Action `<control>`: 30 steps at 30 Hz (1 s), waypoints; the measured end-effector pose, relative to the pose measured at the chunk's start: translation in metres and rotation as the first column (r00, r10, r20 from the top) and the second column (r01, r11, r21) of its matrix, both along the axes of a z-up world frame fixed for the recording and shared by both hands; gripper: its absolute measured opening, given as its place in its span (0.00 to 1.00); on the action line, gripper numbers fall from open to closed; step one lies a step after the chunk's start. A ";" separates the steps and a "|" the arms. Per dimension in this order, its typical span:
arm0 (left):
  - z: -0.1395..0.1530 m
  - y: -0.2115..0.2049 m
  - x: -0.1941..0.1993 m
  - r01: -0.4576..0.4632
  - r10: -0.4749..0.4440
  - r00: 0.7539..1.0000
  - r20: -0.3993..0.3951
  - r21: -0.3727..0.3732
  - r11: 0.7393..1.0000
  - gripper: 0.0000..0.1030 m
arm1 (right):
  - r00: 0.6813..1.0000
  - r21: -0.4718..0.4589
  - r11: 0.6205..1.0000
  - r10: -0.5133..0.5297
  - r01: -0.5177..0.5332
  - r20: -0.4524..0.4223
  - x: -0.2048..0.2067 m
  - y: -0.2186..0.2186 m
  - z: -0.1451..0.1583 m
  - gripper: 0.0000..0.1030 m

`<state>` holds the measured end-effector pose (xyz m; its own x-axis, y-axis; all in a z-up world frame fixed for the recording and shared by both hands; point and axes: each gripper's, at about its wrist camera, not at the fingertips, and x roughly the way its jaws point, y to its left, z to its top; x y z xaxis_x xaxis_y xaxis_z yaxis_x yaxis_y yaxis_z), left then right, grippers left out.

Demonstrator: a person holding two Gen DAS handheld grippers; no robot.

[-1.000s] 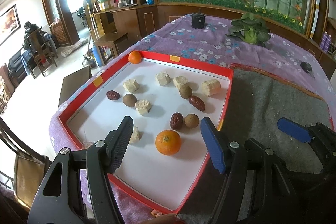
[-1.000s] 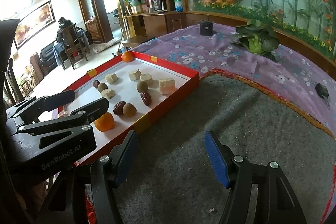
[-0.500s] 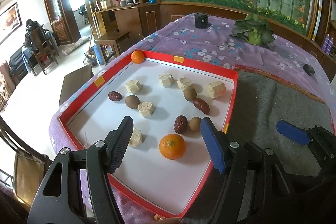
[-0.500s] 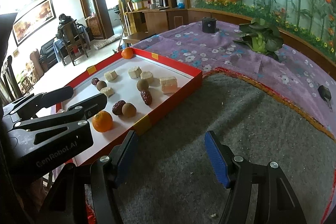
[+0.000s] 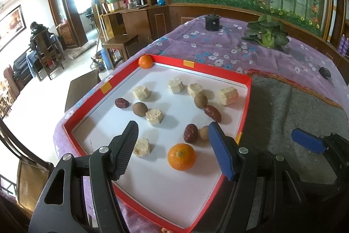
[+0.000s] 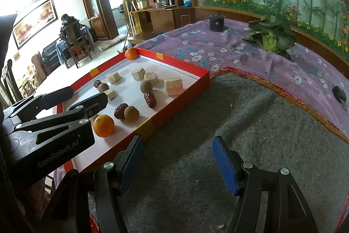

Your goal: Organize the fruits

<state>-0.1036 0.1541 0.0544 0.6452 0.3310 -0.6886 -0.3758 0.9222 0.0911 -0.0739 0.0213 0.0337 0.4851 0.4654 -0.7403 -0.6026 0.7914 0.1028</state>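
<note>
A red-rimmed white tray (image 5: 246,102) holds an orange (image 5: 181,156), a second orange (image 5: 145,61) in its far corner, red dates (image 5: 190,133), brown longans (image 5: 200,100) and several pale cake cubes (image 5: 154,116). My left gripper (image 5: 172,145) is open and empty, hovering over the near part of the tray with the near orange between its fingers' line. My right gripper (image 6: 177,159) is open and empty above the grey felt mat (image 6: 229,119), right of the tray (image 6: 181,99). The near orange (image 6: 103,125) shows there too.
A purple flowered cloth (image 5: 218,51) covers the table. A leafy green vegetable (image 5: 267,36) and a black cup (image 5: 212,22) stand at the far side. A small dark object (image 5: 325,72) lies at right. The table edge drops off left of the tray.
The left gripper has drawn nearer to the tray, so the near orange sits lower and closer between its fingers. The right gripper has barely moved.
</note>
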 end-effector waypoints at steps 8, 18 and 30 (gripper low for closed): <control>0.003 -0.022 0.009 0.031 -0.031 0.999 -0.010 -0.011 0.999 0.65 | 0.997 0.009 0.996 -0.083 0.083 -0.005 0.007 -0.037 0.002 0.62; 0.011 -0.106 0.040 0.227 -0.227 0.974 0.012 -0.045 0.973 0.65 | 0.959 -0.039 0.958 -0.284 0.284 0.009 0.018 -0.127 0.005 0.63; -0.036 -0.167 0.082 0.352 -0.359 0.930 -0.079 -0.090 0.931 0.65 | 0.850 -0.113 0.845 -0.527 0.522 -0.012 0.038 -0.205 -0.019 0.66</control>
<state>-0.0215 -0.0130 0.0184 0.6439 0.0379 -0.7642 -0.0148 0.9992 0.0371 -0.0354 -0.1835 0.0150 0.6034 0.0717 -0.7942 -0.0918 0.9956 0.0201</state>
